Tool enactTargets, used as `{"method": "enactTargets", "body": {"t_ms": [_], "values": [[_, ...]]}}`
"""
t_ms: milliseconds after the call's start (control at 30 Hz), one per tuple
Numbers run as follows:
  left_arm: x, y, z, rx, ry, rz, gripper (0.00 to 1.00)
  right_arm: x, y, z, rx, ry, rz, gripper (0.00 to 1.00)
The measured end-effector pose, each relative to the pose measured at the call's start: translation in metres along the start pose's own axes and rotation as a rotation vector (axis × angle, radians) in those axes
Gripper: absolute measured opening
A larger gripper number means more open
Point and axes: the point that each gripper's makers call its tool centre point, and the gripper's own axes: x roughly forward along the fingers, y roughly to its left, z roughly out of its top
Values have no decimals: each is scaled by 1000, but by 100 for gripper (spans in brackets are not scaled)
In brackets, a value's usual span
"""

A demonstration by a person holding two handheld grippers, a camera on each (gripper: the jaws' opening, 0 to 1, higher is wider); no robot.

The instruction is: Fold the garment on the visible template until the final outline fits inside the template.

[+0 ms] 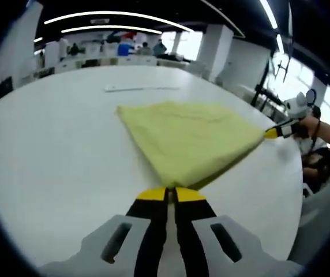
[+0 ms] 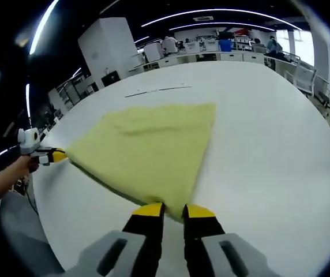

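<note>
Evidently mid-fold: the yellow garment (image 1: 188, 138) lies doubled on the white desk (image 1: 55, 156), left hand-held gripper (image 1: 171, 194) and right hand-held gripper (image 2: 173, 211) each clenched on a near corner; more folding probably remains.

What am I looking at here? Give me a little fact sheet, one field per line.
Surface: white table
Garment: yellow cloth, folded flat
Left gripper: shut on the cloth's near corner
Right gripper: shut on another corner
Cloth state: stretched between the two grippers
Other item: thin white strip beyond the cloth
Holder: a person's hand holds the left gripper
</note>
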Motion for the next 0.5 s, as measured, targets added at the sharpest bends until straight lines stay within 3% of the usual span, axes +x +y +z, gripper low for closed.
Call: {"method": "enactTargets", "body": {"t_ms": [200,333,500], "values": [[-3,1,1,47,7,2,0,0,0,2,-9,-1,4,2],[-3,0,1,152,45,5,0,-1,-2,3,-15,-10,1,0],[-5,1,4,144,39,-2,0,-1,-2,4,-29,-10,-3,0]]}}
